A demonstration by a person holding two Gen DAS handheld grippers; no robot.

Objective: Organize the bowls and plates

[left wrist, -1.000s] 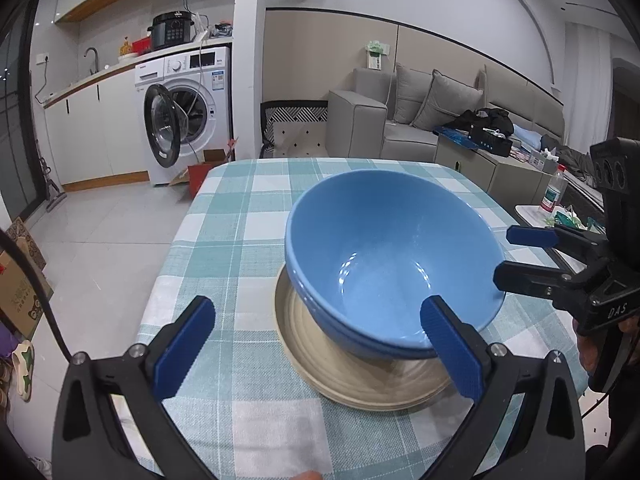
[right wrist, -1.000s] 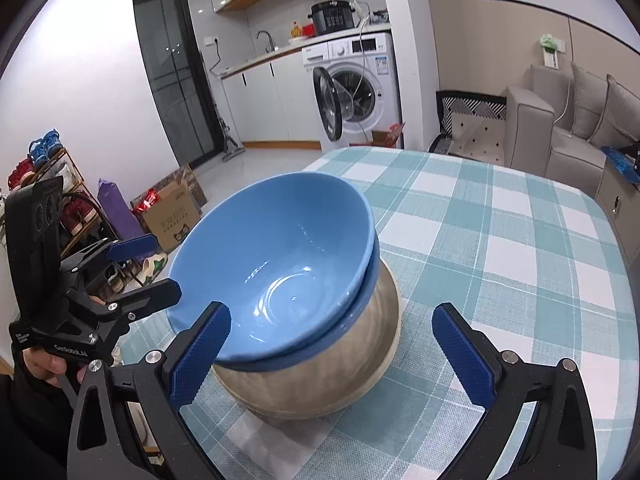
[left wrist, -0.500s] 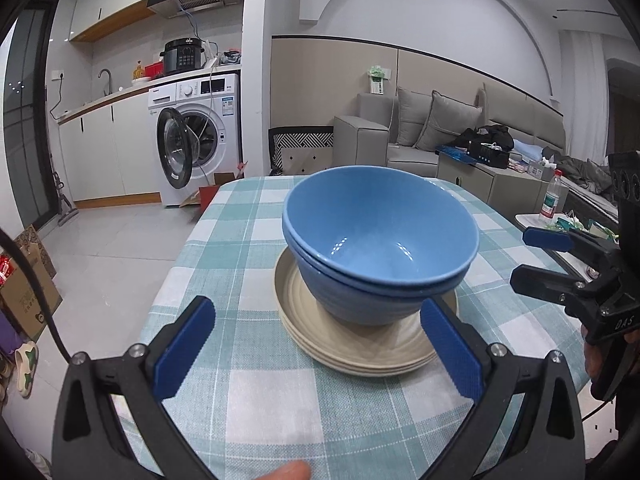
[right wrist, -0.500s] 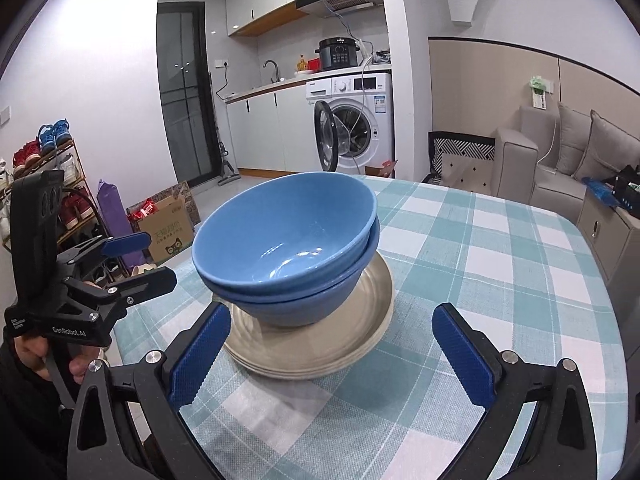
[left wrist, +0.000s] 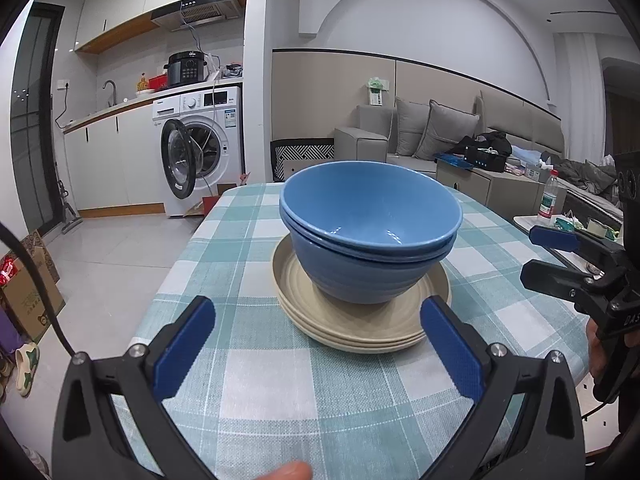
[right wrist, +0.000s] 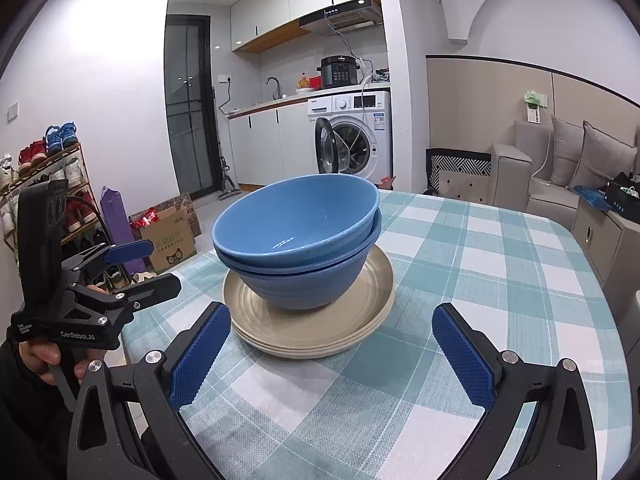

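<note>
Sitting on the checked tablecloth (left wrist: 256, 380): two nested blue bowls (left wrist: 370, 232), stacked on a pile of beige plates (left wrist: 360, 324), the whole stack upright near the middle of the table. Hovering just short of the plates on the near side, the left gripper (left wrist: 316, 344), jaws standing wide apart and holding nothing, the plates' near rim lying between and just beyond its blue pads (left wrist: 184, 346). Facing the same stack from the other side, the right gripper (right wrist: 332, 356), likewise spread wide and empty, with the bowls (right wrist: 298, 236) and plates (right wrist: 308, 332) centred ahead of its fingers, not touching them. Showing beside the plates in each view, the opposite gripper, gripped by a hand (right wrist: 44, 360). Standing well behind the bowls, a washing machine (left wrist: 200, 152) with its door hanging open.
</note>
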